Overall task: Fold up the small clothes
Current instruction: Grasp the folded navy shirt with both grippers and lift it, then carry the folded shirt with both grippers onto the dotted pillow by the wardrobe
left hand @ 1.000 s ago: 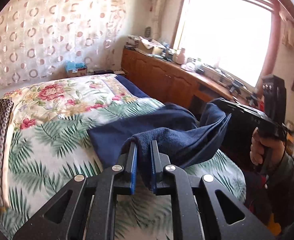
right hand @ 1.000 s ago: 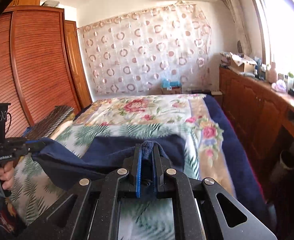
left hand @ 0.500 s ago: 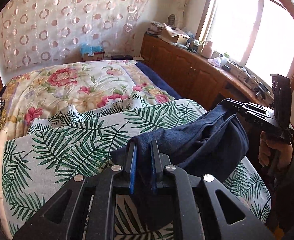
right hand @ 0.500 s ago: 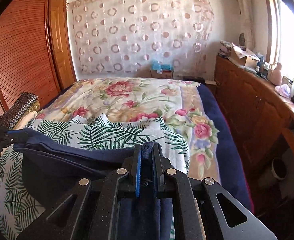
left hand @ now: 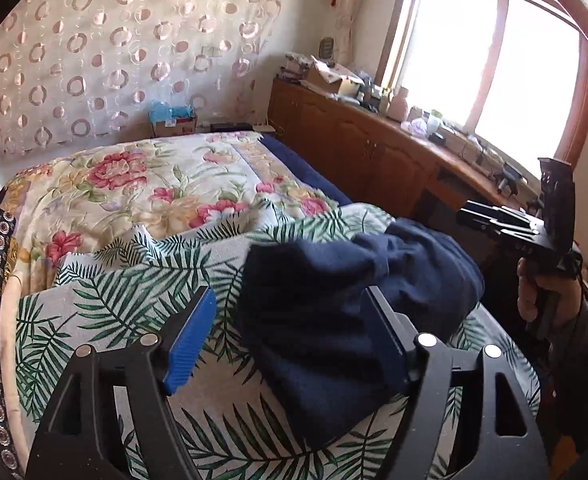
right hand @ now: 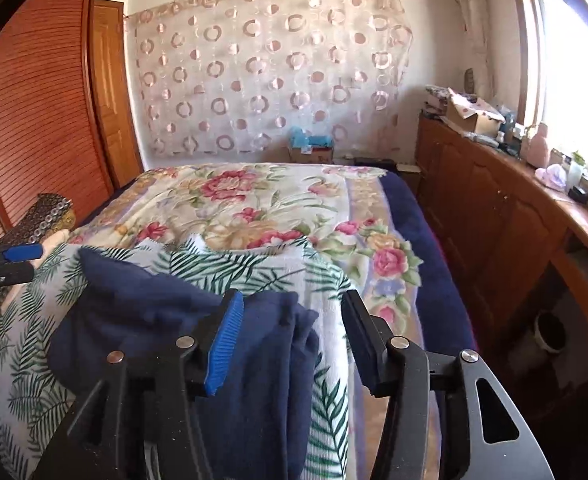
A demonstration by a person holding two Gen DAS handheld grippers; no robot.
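Both grippers have just been opening, dropping the navy garment (left hand: 354,304) folded at six o'clock on the palm-print sheet (left hand: 105,300): left gripper (left hand: 294,336) wide and empty, right gripper (right hand: 289,340) half-spread, cloth loose between, next likely regripping; only the right view shows the wardrobe (right hand: 41,100).
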